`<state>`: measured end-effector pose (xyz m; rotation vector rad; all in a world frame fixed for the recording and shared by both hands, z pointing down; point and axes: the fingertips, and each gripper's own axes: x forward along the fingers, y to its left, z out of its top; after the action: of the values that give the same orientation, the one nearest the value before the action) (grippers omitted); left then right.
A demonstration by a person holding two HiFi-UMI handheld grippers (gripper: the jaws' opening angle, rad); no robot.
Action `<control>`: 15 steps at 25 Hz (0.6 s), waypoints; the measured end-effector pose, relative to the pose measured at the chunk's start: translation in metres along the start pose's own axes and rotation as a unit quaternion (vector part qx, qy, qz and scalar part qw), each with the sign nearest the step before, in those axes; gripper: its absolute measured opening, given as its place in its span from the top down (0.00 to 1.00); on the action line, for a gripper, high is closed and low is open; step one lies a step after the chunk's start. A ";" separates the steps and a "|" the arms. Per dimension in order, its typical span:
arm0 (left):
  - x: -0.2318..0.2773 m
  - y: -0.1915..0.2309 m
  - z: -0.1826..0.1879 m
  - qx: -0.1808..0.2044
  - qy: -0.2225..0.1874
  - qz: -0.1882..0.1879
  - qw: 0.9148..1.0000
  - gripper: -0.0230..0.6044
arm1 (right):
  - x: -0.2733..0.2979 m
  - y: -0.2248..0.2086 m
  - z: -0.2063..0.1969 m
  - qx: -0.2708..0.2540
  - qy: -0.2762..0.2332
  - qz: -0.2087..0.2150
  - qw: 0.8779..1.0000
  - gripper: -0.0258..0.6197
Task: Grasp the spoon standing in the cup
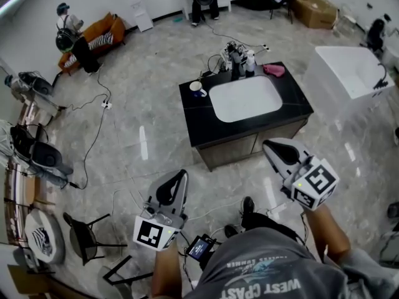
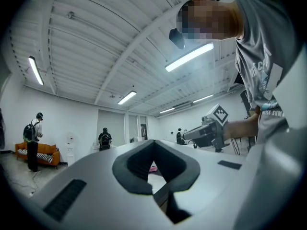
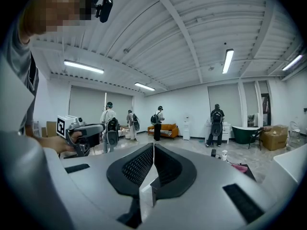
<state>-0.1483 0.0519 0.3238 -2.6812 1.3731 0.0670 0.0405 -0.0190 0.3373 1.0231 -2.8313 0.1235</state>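
Black counter [image 1: 199, 120]: white cup [image 1: 197, 89] at its left edge, pink cloth [image 1: 274, 70] at far edge. Left gripper [image 1: 182, 174], right gripper [image 1: 267, 145] short of near side.

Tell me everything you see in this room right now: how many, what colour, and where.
counter: one, black, centre of the floor
sink: one, white, set in the counter
cup: one, white and blue, counter's left corner; spoon too small to tell
cloth: one, pink, counter's far edge
sofa: one, orange, far left
cardboard box: one, brown, far right
chair: one, black, near left
left gripper: one, grey, jaws together, empty
right gripper: one, grey, jaws together, empty
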 end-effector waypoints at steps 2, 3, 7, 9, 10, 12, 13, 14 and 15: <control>0.015 0.012 0.002 0.004 -0.007 0.004 1.000 0.96 | 0.015 -0.012 0.002 0.003 -0.002 0.006 1.000 0.91; 0.025 0.017 0.005 0.010 -0.013 0.004 1.000 0.96 | 0.021 -0.019 0.004 0.003 -0.005 0.010 1.000 0.91; 0.063 0.030 0.001 0.020 0.008 0.008 1.000 0.96 | 0.039 -0.055 0.008 0.013 -0.012 0.018 1.000 0.91; 0.081 0.036 0.006 0.025 0.002 0.013 1.000 0.96 | 0.048 -0.073 0.008 0.019 -0.010 0.023 1.000 0.91; 0.088 0.039 0.007 0.027 0.004 0.015 1.000 0.96 | 0.053 -0.081 0.008 0.019 -0.010 0.027 0.999 0.91; 0.101 0.045 0.001 0.027 0.017 0.022 0.999 0.96 | 0.063 -0.097 0.009 0.020 -0.014 0.035 0.999 0.91; 0.106 0.048 -0.003 0.027 0.022 0.027 0.999 0.96 | 0.067 -0.104 0.009 0.020 -0.016 0.039 0.999 0.91; 0.113 0.051 -0.004 0.027 0.022 0.031 0.999 0.96 | 0.072 -0.110 0.010 0.021 -0.017 0.043 0.999 0.91; 0.120 0.054 -0.003 0.027 0.020 0.035 0.999 0.96 | 0.077 -0.116 0.010 0.022 -0.017 0.046 0.999 0.91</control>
<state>-0.1223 -0.0763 0.3099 -2.6036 1.4590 -0.0160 0.0551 -0.1572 0.3422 0.9123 -2.9197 0.1797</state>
